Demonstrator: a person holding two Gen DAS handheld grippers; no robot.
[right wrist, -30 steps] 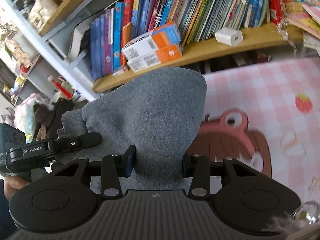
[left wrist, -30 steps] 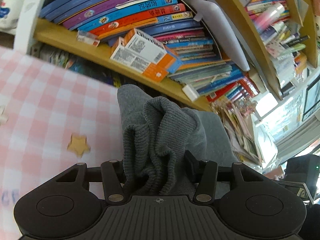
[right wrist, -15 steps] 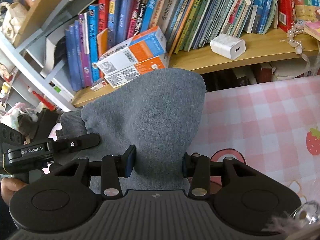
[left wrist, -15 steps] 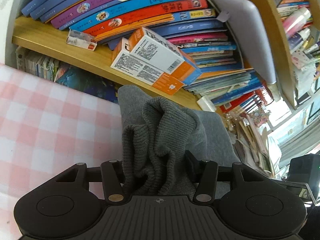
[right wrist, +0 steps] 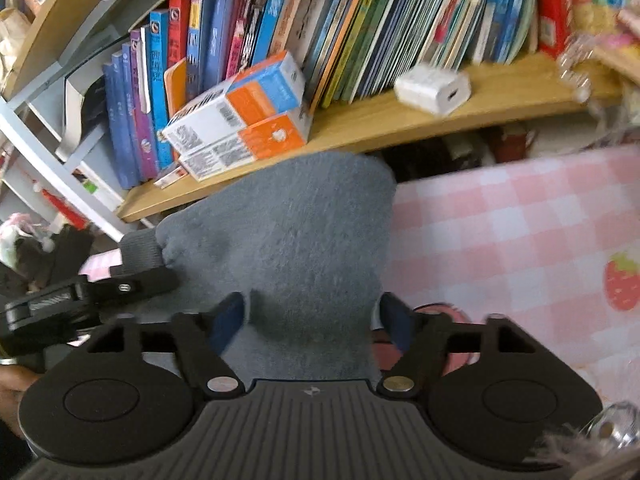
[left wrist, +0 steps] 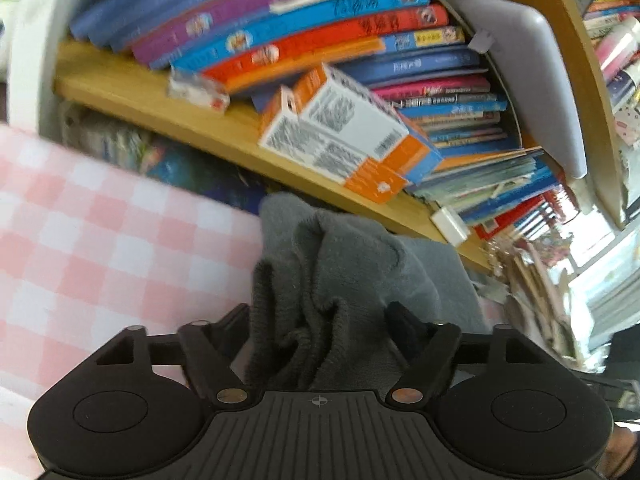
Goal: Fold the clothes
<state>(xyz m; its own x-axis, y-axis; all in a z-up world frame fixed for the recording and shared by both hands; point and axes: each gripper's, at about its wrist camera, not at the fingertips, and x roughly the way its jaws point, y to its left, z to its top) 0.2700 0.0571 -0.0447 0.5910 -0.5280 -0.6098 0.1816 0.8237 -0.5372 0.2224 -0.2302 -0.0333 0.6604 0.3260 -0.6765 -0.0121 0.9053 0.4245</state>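
Bookshelf (right wrist: 400, 120) nearer vs before; both tongs (left wrist: 320, 316) (right wrist: 312, 316) still clamp grey sweater (right wrist: 288, 240).

Garment (right wrist: 296, 240) between tools — shelf (right wrist: 400, 128) behind

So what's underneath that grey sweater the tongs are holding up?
Beside and below the grey sweater a pink checked cloth shows, with a strawberry print. Both the left tongs and right tongs grip it. What lies directly beneath is covered by the knit.

Left gripper (left wrist: 320, 316) clamped, raised; right gripper (right wrist: 312, 316) likewise.
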